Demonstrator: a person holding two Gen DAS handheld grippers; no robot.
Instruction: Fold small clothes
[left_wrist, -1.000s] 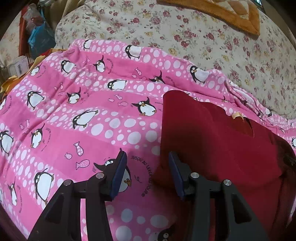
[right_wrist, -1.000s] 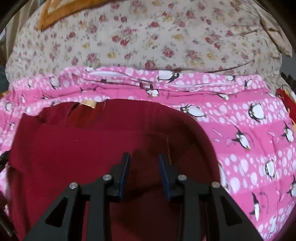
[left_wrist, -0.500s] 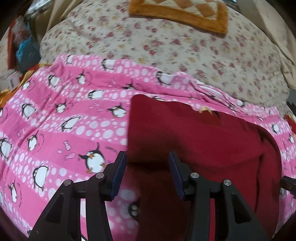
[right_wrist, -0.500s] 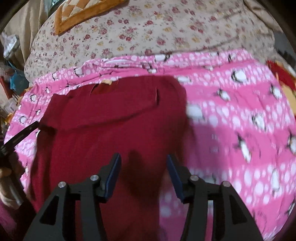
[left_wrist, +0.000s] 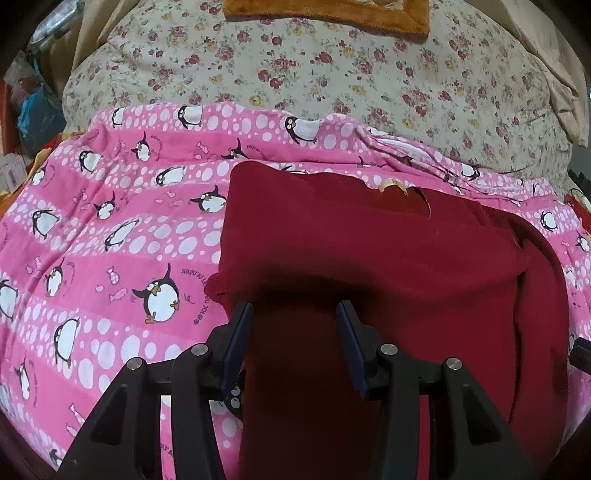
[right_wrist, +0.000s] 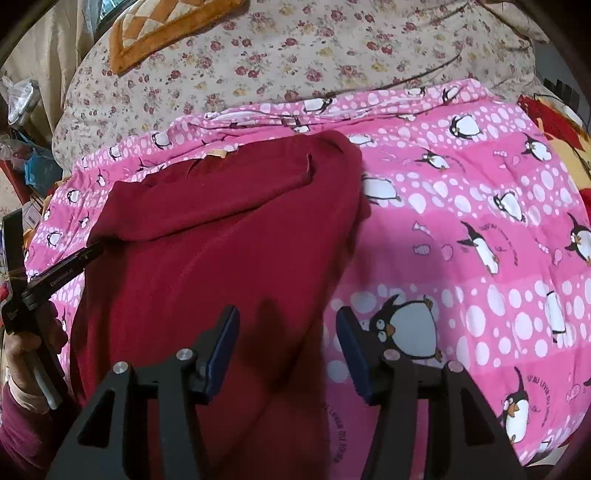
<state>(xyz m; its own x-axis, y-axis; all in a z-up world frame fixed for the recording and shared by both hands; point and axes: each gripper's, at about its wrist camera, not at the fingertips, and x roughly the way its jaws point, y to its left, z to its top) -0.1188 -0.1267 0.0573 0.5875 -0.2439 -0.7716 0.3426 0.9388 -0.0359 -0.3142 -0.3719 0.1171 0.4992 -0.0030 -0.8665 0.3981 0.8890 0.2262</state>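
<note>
L gripper (left_wrist: 294, 314): jaws spread, nothing pinched, over near-left edge of red shirt (left_wrist: 369, 258). Shirt lies partly folded on pink penguin blanket (left_wrist: 110, 229), flowered quilt (left_wrist: 332, 74) behind. R gripper (right_wrist: 284, 325): jaws opening, empty, above shirt's right edge.

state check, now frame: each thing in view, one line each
red garment: flat on the blanket, both sides folded in, tan neck label showing
pink penguin blanket: spread out, rumpled at far edge
floral quilt: bunched behind the blanket
left gripper: open, above the garment, gripping nothing
right gripper: jaws opening, over the garment's edge, nothing pinched
</note>
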